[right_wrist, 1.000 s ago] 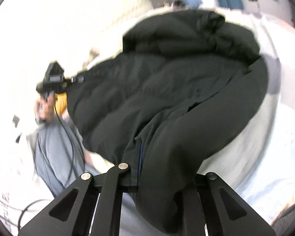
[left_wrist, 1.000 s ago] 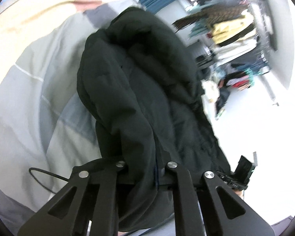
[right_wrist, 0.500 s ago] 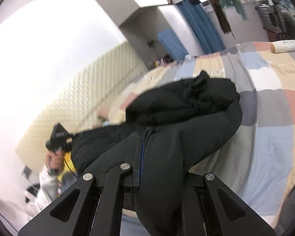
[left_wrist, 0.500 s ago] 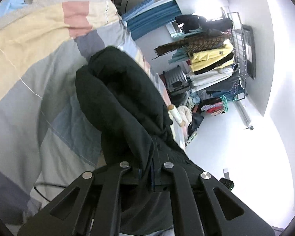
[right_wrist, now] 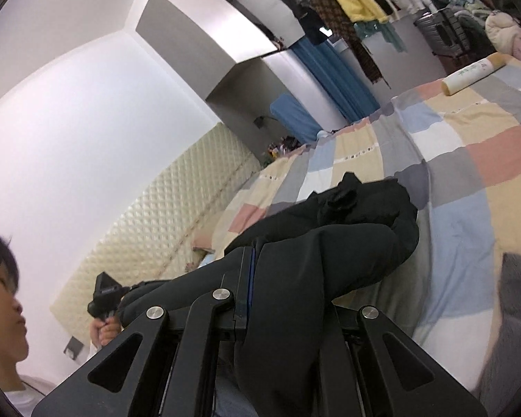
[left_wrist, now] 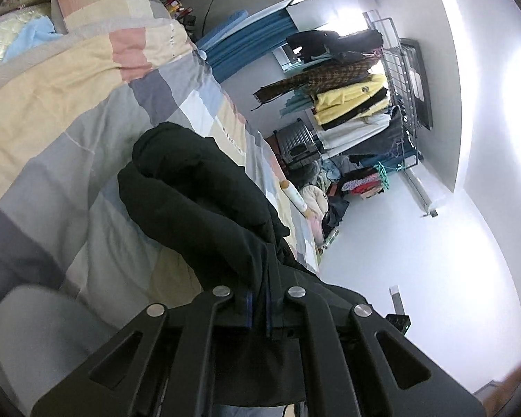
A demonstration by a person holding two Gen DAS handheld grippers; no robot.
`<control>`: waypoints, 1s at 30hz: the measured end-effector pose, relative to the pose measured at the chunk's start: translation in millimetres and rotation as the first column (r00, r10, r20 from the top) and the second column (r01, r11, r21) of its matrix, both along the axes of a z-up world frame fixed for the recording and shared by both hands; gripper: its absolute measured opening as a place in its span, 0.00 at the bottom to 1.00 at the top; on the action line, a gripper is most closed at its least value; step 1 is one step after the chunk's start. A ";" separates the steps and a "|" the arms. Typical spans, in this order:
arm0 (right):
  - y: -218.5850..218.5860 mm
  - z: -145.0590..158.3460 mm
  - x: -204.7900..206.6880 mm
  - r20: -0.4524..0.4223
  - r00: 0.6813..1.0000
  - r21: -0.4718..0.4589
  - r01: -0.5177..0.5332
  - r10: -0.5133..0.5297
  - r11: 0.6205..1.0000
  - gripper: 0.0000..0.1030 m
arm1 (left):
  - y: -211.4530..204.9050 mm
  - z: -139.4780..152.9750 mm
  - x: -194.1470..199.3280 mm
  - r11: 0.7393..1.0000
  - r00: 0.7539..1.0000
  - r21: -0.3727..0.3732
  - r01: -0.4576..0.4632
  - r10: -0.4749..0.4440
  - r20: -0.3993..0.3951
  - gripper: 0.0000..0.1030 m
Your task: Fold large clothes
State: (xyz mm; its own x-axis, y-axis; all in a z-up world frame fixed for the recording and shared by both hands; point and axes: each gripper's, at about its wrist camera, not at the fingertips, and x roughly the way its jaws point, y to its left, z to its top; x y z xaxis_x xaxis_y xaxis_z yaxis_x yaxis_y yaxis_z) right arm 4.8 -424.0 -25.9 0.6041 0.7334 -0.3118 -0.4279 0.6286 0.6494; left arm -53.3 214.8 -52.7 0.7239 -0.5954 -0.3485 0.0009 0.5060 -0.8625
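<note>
A large black padded jacket (left_wrist: 191, 194) hangs between both grippers above a checked bedspread (left_wrist: 69, 104), its far end resting on the bed. My left gripper (left_wrist: 258, 299) is shut on an edge of the jacket. My right gripper (right_wrist: 250, 278) is shut on another edge of the jacket (right_wrist: 347, 243), and cloth drapes over its right finger. The left gripper also shows in the right wrist view (right_wrist: 104, 295), held in a hand at the left. The right gripper shows in the left wrist view (left_wrist: 397, 323) as a small black piece at the right.
The checked bedspread (right_wrist: 451, 146) spreads ahead, with a cream tube (right_wrist: 472, 73) lying near its far edge. A quilted headboard (right_wrist: 177, 208) stands at the left. A rack of hanging clothes (left_wrist: 350, 97) and a suitcase (left_wrist: 297, 142) stand beyond the bed. The person's face (right_wrist: 0, 295) is at the left.
Both grippers have lifted and pulled back with the jacket. The jacket now stretches longer and narrower toward the bed, and more of the bedspread and room shows.
</note>
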 end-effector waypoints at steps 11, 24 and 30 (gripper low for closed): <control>-5.2 6.7 9.7 -0.092 0.995 -0.015 0.028 -0.029 0.999 0.06 | 5.5 3.3 -4.8 0.999 0.998 0.042 -0.006 0.008 -0.056 0.04; -3.7 10.7 137.1 -0.170 0.978 -0.057 0.114 -0.122 0.992 0.05 | -0.6 45.8 122.3 0.971 0.990 0.237 0.026 0.009 -0.143 0.04; 12.1 10.5 197.5 -0.188 0.965 -0.145 0.158 -0.184 0.977 0.05 | -10.8 52.1 182.9 0.923 0.975 0.384 -0.007 0.091 -0.202 0.05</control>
